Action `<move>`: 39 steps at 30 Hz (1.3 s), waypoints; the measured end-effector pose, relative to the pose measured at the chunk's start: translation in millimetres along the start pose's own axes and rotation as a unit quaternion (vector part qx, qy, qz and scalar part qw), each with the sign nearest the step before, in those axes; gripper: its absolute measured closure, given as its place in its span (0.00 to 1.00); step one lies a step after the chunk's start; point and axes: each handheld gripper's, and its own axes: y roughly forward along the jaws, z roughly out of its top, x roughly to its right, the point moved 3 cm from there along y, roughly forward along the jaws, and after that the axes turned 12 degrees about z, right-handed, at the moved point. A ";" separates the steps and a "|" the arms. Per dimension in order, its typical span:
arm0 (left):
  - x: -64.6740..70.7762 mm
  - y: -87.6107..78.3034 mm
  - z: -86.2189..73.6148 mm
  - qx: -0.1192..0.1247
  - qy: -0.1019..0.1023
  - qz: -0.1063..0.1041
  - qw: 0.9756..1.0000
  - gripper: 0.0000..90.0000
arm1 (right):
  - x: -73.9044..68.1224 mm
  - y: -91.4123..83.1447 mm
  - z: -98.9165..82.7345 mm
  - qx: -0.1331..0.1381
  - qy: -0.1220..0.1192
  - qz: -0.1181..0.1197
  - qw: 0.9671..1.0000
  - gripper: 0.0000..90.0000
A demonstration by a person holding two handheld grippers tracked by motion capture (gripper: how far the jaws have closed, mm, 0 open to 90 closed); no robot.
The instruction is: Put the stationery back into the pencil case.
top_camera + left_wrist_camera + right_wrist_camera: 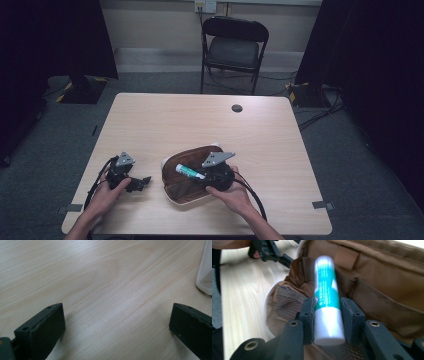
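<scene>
At the near edge of the table (150,120), both hands were in: the left hand (104,196) rested its left gripper (117,325) low over bare wood, jaws spread wide with nothing between them. Just to its right, the white rim of the open pouch (192,176) peeked into the left gripper view. And there was the right gripper (327,315), clamped firmly on the white-and-teal tube (326,293), held above the pouch's brown lining, cap end pointing away toward the left gripper. From above, the tube lay across the pouch's middle. Further back, a dark grommet (237,108) sat in the tabletop, and beyond the table stood a black folding chair (234,47).
</scene>
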 end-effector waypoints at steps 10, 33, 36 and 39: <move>0.0 0.0 0.0 0.000 0.000 0.000 1.000 0.00 | 7.4 -2.8 -2.4 0.005 0.008 -0.015 1.000 0.72; 0.2 -0.2 -0.1 0.000 -0.001 0.000 1.000 0.00 | 19.6 -32.3 -11.3 0.021 0.031 -0.058 0.998 0.63; 0.2 -0.2 -0.2 0.000 -0.001 0.000 1.000 0.00 | 19.9 -38.4 -11.3 0.025 0.030 -0.063 0.997 0.63; 0.2 -0.2 -0.2 0.000 -0.001 0.000 1.000 0.00 | 22.4 -44.8 -11.9 0.031 0.033 -0.068 0.997 0.63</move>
